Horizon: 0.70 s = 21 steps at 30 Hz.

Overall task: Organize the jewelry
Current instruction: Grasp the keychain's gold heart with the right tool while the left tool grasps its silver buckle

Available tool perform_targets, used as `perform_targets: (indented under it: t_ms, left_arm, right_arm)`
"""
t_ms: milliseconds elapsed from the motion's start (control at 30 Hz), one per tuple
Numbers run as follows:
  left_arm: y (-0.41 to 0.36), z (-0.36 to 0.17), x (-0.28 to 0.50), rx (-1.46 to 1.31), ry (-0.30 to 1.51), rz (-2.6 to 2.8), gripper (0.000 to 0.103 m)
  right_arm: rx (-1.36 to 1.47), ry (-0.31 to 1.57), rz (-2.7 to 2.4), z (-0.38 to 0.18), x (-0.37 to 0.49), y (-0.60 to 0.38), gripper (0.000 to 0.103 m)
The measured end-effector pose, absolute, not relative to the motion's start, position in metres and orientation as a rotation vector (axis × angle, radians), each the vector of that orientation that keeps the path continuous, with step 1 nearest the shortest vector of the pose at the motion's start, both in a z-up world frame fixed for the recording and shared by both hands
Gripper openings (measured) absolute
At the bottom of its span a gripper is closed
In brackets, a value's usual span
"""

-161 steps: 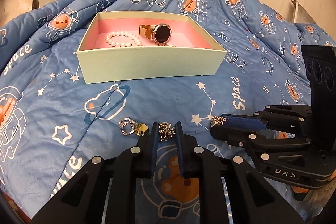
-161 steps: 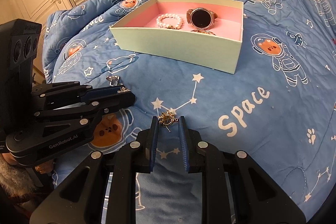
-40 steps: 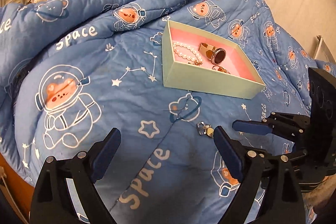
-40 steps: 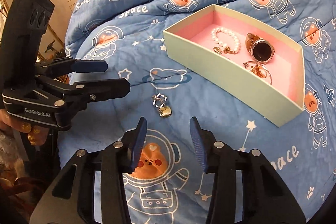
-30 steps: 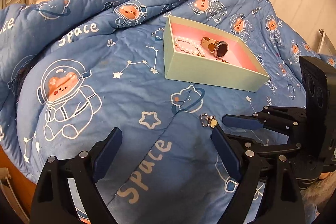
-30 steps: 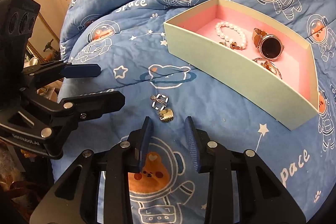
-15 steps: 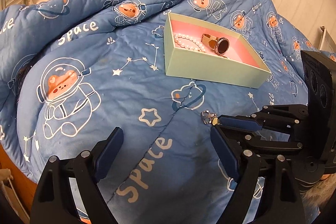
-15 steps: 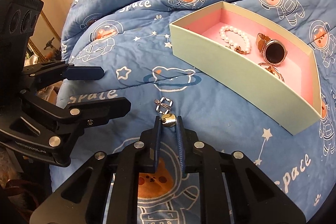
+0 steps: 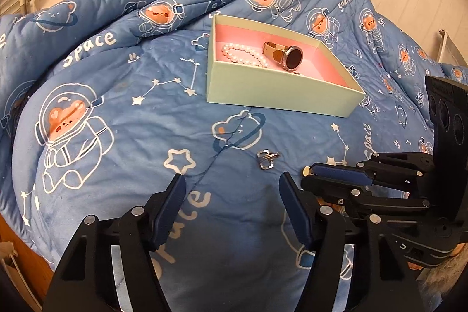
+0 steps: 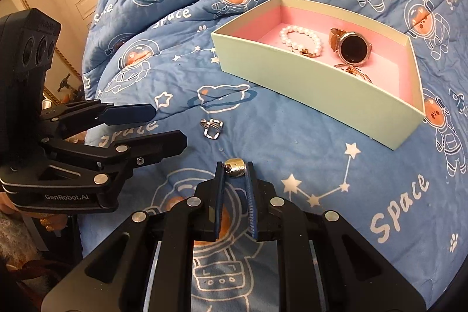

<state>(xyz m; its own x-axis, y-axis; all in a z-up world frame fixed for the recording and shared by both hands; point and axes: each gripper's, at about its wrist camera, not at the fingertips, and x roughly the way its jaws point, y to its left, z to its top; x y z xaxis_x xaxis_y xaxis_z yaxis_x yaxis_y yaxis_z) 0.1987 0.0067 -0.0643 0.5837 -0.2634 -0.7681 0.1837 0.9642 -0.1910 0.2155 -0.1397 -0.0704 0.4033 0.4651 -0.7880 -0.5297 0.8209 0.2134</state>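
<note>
**Small gold charm pinched at the very fingertips**

The right gripper (image 10: 235,170) is clamped on a small gold charm (image 10: 236,166), held only by the tips above the quilt (image 10: 321,154) on the bed. That shallow hold looks like the main risk: a jolt or tilt on the way to the box (image 10: 310,81) could drop it into the soft folds. The box's near wall stands high, so a low approach might catch it. The left gripper (image 9: 231,195), jaws closing with nothing between them, points at the silver ring (image 9: 266,159) lying near the box's near wall. Open quilt lies to the left; the two grippers sit close together.
</note>
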Motion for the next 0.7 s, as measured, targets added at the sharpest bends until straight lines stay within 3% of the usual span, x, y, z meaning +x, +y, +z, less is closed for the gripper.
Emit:
perform_targets:
  t_ms: [433, 600, 700]
  left_arm:
    - [-0.033, -0.072, 0.220, 0.024, 0.925, -0.279, 0.033]
    - [-0.039, -0.073, 0.221, 0.051, 0.921, -0.266, 0.017]
    - [-0.038, -0.073, 0.219, 0.044, 0.918, -0.267, 0.017]
  right_arm:
    - [-0.006, 0.988, 0.568, -0.073, 0.211, -0.165, 0.015]
    - [0.000, 0.986, 0.561, -0.074, 0.211, -0.167, 0.015]
    - [0.002, 0.986, 0.560, -0.074, 0.210, -0.167, 0.015]
